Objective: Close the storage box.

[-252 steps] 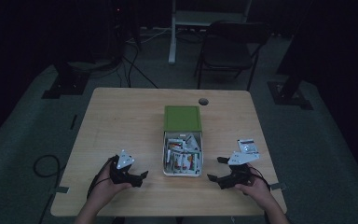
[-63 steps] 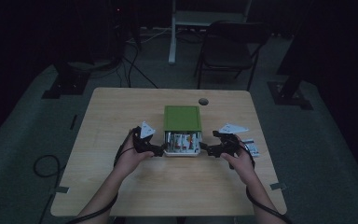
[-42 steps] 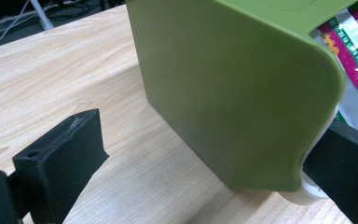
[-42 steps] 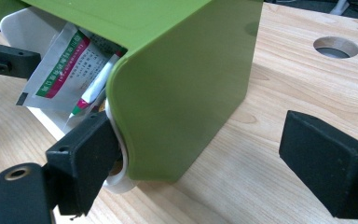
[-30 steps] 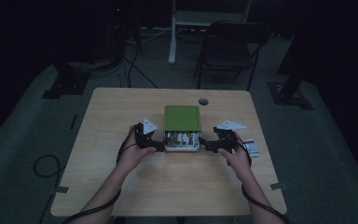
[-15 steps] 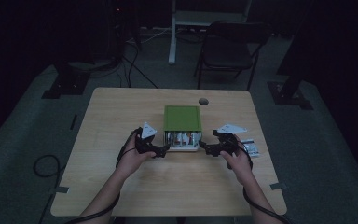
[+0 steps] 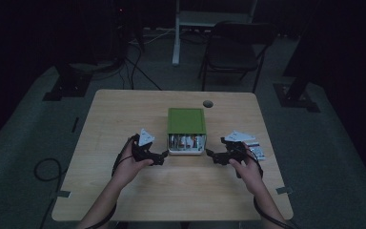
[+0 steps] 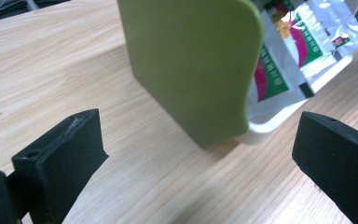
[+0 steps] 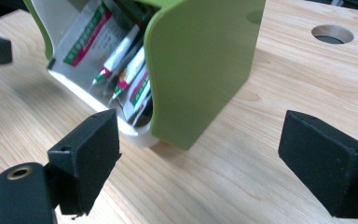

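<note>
A green box (image 7: pixel 186 120) stands mid-table with a white tray (image 7: pixel 187 144) poking out of its near end. The tray holds foil packets (image 8: pixel 298 42) and small tubes (image 9: pixel 121 56). My left gripper (image 7: pixel 164 157) sits just left of the tray's front, open, with the green side wall (image 8: pixel 191 60) straight ahead between its jaws. My right gripper (image 7: pixel 208 156) mirrors it on the right, open, facing the other green wall (image 9: pixel 200 65) and the tray's rim (image 9: pixel 135 133). Neither gripper (image 8: pixel 200 135) (image 9: pixel 207 149) touches the box.
Loose packets (image 7: pixel 253 149) lie on the table by the right hand. A cable hole (image 7: pixel 208 103) is in the tabletop behind the box, also visible as a hole (image 9: pixel 332 33) in the right gripper view. A chair (image 7: pixel 238 47) stands beyond the far edge.
The tray, earlier pulled far out toward me, now sits mostly inside the green box. Both grippers came in from the near edge to flank it, then eased back slightly.
</note>
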`<move>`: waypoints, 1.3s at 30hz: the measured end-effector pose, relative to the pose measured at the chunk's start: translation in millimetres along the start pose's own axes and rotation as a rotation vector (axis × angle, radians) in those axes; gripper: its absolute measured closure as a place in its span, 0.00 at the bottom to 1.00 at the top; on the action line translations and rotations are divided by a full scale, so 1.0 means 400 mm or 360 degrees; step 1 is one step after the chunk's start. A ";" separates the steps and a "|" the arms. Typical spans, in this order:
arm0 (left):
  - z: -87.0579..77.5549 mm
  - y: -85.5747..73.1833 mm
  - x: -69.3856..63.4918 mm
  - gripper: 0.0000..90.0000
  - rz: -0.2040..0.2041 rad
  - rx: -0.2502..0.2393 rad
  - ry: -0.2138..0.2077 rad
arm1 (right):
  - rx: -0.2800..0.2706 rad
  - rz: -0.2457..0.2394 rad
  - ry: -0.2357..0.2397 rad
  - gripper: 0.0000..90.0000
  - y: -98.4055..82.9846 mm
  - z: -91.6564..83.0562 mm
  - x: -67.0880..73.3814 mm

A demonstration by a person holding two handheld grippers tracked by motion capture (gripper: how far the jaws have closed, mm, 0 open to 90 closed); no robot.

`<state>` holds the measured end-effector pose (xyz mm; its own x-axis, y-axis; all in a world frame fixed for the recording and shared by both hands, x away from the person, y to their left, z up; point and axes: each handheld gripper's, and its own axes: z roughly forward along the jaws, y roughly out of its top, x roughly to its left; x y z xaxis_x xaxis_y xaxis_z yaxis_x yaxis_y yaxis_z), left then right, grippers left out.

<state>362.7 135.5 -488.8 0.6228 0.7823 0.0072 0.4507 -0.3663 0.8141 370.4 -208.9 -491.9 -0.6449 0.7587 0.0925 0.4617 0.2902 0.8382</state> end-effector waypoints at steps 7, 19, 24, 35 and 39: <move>-0.022 -0.025 0.019 0.03 -0.0028 0.0021 0.0033 | -0.0001 0.0031 0.0011 0.13 -0.013 -0.014 0.001; -0.054 -0.073 0.051 0.03 -0.0110 0.0057 0.0107 | 0.0021 0.0035 -0.0020 0.13 -0.047 -0.038 -0.002; -0.068 -0.093 0.063 0.03 -0.0143 0.0060 0.0129 | 0.0037 0.0029 -0.0031 0.13 -0.065 -0.049 -0.003; -0.093 -0.162 0.088 0.03 -0.0219 0.0113 0.0173 | 0.0088 0.0009 -0.0053 0.13 -0.119 -0.067 0.002; -0.105 -0.184 0.097 0.03 -0.0243 0.0131 0.0192 | 0.0116 -0.0011 -0.0071 0.13 -0.140 -0.070 0.007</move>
<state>326.8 214.0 -523.9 0.4645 0.8847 -0.0393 0.5878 -0.2748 0.7609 325.5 -239.3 -523.6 -0.6212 0.7812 0.0612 0.5015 0.3364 0.7971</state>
